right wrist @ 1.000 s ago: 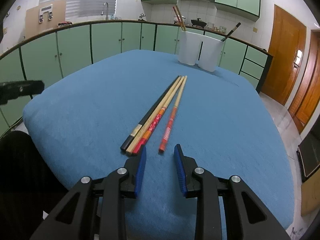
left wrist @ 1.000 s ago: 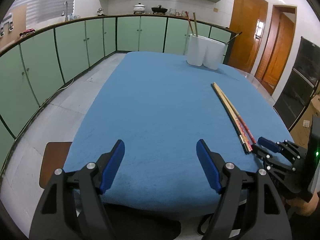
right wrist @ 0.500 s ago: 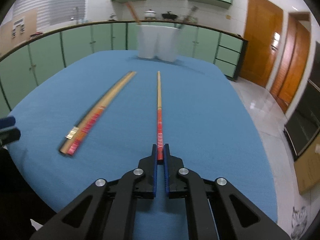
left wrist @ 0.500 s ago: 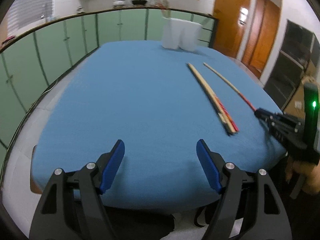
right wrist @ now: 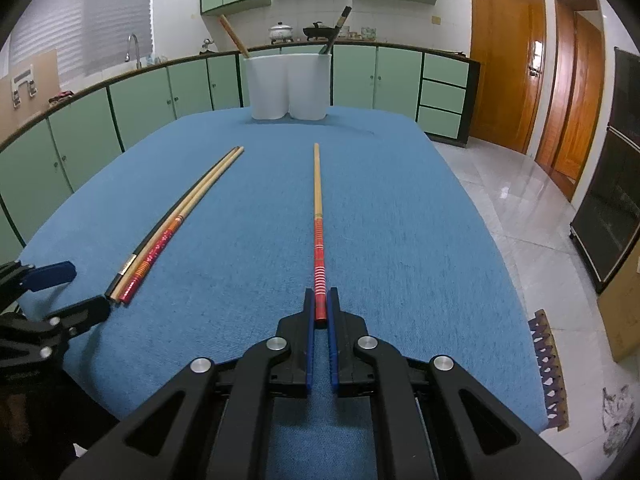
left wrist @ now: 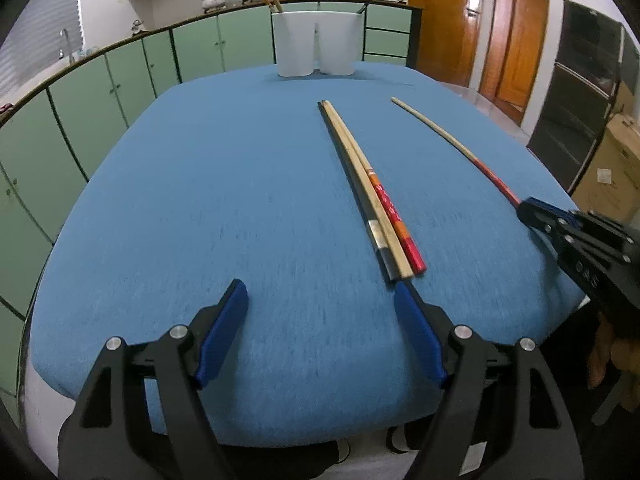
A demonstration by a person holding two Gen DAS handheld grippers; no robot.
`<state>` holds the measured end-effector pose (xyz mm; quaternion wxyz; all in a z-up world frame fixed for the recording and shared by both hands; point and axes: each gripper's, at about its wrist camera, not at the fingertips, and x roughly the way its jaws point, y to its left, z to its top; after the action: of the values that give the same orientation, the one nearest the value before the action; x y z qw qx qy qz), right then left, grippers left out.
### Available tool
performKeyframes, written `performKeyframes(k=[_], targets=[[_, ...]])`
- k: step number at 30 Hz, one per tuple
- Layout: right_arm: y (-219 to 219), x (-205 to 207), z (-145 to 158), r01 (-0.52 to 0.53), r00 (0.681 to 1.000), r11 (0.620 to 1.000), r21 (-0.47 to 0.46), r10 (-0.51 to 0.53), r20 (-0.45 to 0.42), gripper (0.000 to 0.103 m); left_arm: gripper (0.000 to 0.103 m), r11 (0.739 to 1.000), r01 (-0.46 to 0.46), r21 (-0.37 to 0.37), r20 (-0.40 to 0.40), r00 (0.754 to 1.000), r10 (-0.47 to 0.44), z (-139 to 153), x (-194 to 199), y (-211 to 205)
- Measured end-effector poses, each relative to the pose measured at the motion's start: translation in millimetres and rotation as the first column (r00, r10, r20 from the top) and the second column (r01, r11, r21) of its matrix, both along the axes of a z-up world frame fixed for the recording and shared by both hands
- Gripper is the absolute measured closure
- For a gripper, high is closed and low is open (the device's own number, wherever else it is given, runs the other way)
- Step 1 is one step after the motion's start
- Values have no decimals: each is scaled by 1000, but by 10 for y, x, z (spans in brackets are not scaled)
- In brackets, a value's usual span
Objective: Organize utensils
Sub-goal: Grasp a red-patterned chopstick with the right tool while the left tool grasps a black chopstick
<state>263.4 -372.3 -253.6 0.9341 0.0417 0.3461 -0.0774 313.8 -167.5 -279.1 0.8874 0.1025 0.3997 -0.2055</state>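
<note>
The right gripper (right wrist: 319, 312) was clamped on the red, striped end of a single chopstick (right wrist: 317, 216), its blue pads pressed against it from both sides. The chopstick pointed straight ahead over the blue tablecloth (right wrist: 400, 220) toward the white holder (right wrist: 288, 86) at the far edge of the table (two joined cups, with a few utensils standing in them).

A bundle of three chopsticks (left wrist: 368, 196) lay side by side on the cloth, well apart from the gripped one and roughly parallel to it. The left gripper (left wrist: 320, 300) hung just short of the bundle's near ends with its fingers spread wide and nothing between them; its right finger (left wrist: 416, 328) sat just beside those ends, though contact could not be judged.
</note>
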Motion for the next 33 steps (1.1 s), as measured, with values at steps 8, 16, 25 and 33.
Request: performKeyframes(k=[8,16,25,33], targets=[[-16,-8,-7,-5,1000,1000,17,4,5,97,25,1000,-21,2,13,1000,21,-1,49,-6],[-17,-4,-16,1,1000,1000,17,-1,6,97,28,1000,-20,-14,1,1000,20,26,44,46],[28,24,-11,4,1000,1000,2,-4,2,97,27,1000,-19,-25,17,1000,19,1,150,-50],[144,69,-27,22,1000,998,-51,-22,12,92,90,986,-109,-127,60,991,117,-5,289,77]])
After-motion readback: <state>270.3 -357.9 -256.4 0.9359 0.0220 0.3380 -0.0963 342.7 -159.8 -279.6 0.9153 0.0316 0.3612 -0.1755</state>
